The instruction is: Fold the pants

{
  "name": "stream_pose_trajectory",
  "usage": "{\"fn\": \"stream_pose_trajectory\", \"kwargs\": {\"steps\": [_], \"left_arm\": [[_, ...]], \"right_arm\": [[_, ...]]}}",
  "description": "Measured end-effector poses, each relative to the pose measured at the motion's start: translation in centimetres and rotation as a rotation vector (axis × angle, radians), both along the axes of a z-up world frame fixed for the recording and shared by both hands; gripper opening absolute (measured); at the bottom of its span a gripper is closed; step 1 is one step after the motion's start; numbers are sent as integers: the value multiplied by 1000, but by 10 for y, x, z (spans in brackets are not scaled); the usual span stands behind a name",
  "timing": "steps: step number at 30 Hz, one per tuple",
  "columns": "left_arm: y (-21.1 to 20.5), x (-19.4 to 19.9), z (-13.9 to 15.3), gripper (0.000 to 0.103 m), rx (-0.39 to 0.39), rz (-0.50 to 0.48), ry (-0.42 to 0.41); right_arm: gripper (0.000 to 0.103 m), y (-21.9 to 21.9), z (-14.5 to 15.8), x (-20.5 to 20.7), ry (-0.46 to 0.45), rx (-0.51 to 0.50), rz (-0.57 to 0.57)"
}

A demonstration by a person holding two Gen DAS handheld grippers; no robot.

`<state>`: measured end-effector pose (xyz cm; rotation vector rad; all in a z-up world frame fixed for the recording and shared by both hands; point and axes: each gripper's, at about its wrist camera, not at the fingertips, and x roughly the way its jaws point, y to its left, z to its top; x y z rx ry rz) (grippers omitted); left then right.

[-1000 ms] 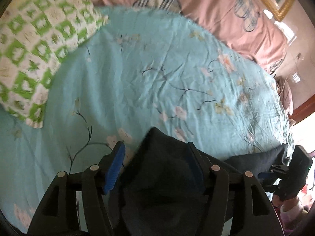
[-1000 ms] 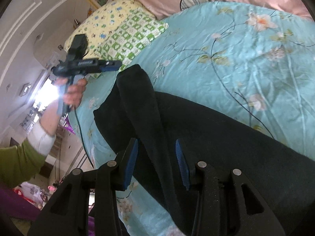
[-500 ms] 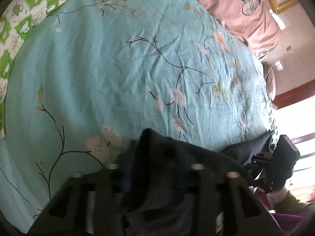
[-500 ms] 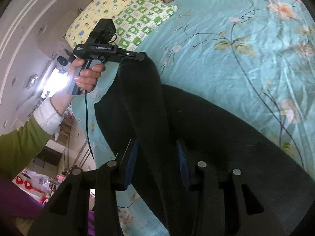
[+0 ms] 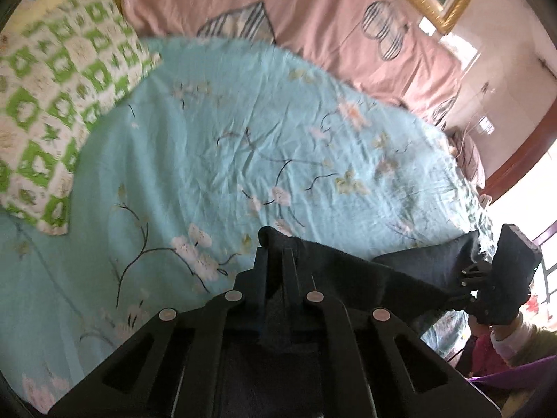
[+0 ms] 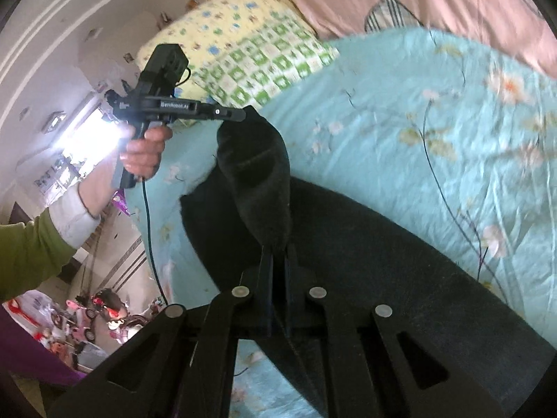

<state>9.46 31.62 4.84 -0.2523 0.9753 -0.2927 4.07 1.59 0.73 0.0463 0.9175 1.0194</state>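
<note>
The black pants lie on the turquoise flowered bedsheet, with one edge lifted off the bed between the two grippers. My left gripper is shut on one end of that pants edge; it also shows in the right wrist view, held up in a hand. My right gripper is shut on the other end of the edge; it shows in the left wrist view at the far right. The raised fold stretches between them.
A green-and-white checked pillow and a yellow pillow lie at the head of the bed. A pink quilt runs along the far side. The bed edge and floor with toys are at the left.
Both grippers have closed on the pants edge and raised it off the bed. The left gripper has lifted higher, pulling the fold taut between the two.
</note>
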Motion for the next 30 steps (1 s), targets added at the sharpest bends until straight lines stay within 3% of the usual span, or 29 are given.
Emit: {"fn": "stream_pose_trajectory", "kwargs": {"steps": [4, 16, 20, 23, 30], "left_arm": [[3, -32, 6, 5, -16, 41, -48], [8, -116, -13, 5, -47, 187, -194], [8, -133, -32, 5, -42, 245, -193], [16, -145, -46, 5, -84, 293, -183], [23, -163, -59, 6, -119, 379, -161]], "right_arm": [[6, 2, 5, -22, -79, -31, 38], [6, 22, -15, -56, -193, -179, 102], [6, 25, -22, -60, -197, -197, 108], [6, 26, -24, -63, -203, -206, 115], [6, 31, -25, -69, -227, -237, 138]]}}
